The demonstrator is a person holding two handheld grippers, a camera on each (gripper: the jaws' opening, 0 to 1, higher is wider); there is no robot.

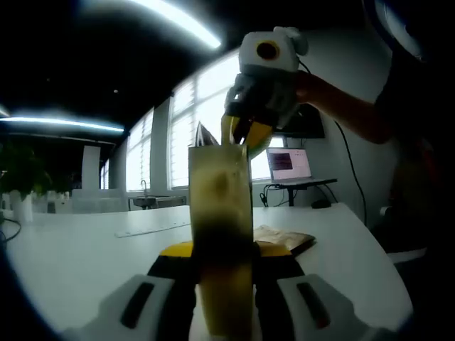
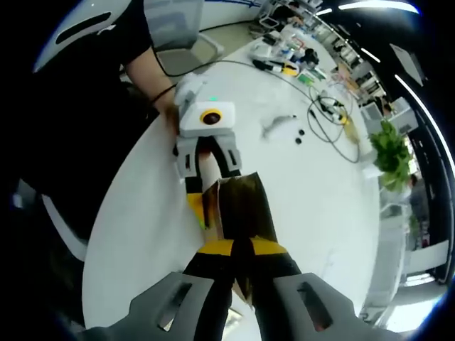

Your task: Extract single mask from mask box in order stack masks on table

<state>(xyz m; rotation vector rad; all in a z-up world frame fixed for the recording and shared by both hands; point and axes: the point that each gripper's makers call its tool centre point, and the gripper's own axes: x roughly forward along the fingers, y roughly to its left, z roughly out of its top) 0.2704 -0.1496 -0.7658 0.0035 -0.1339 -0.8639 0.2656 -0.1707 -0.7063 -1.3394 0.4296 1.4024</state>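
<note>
The mask box point(image 1: 220, 206), tall and yellowish-brown, stands upright between my left gripper's point(image 1: 224, 249) jaws, which are shut on it. From above, my right gripper point(image 1: 243, 131) reaches down to the box's open top, where a flap point(image 1: 205, 135) sticks up. In the right gripper view the box point(image 2: 238, 202) is brown, and the left gripper point(image 2: 210, 174) holds its far end. My right gripper point(image 2: 240, 249) is shut on a brown mask sheet point(image 2: 245, 284) that runs back between its jaws. A brown mask packet point(image 1: 284, 238) lies on the white table point(image 1: 92, 249).
A person's arm point(image 1: 341, 106) holds the right gripper. A laptop point(image 1: 290, 167) stands at the table's far end. Cables point(image 2: 330, 124), small parts point(image 2: 281, 124) and a plant point(image 2: 391, 153) sit further along the table. A chair point(image 2: 181, 39) stands near its edge.
</note>
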